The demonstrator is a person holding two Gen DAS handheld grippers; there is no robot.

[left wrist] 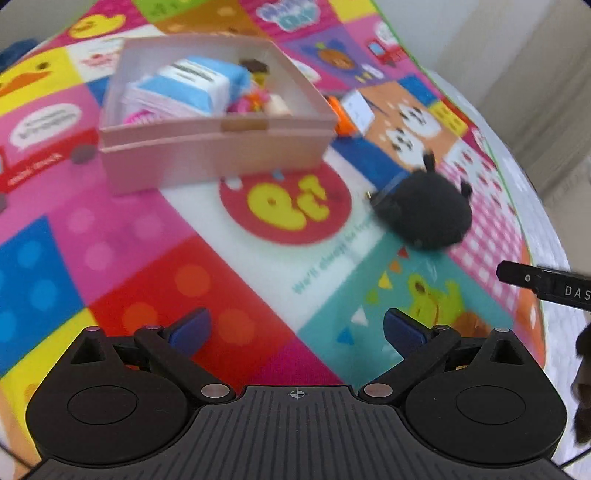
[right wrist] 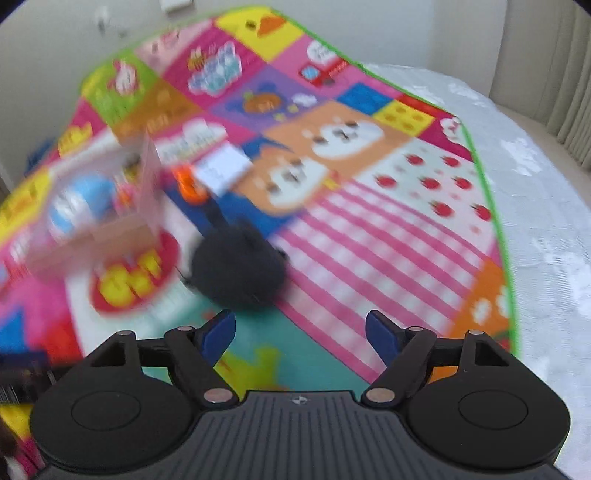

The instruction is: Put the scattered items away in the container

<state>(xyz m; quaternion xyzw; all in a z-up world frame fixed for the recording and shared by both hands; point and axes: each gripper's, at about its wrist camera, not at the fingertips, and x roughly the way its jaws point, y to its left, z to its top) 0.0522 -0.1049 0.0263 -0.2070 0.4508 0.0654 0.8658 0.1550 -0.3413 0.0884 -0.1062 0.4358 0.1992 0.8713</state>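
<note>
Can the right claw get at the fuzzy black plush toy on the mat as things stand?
Probably yes. The right claw is open and empty, and the fuzzy black plush toy lies just ahead, slightly left, on the colourful play mat, with nothing between them.

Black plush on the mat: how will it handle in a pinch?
The black plush looks fuzzy and rounded, so probably soft, light and squashy. Its domed body may wobble rather than roll freely. Its thin ears look floppy, a poor place to pinch.

- A bright patchwork play mat (right wrist: 388,229) with cartoon panels and a green edge covers a pale textured floor (right wrist: 546,236).
- Plain cream walls (right wrist: 369,33) behind; beige pleated curtains (right wrist: 570,103) hang at right.
</note>
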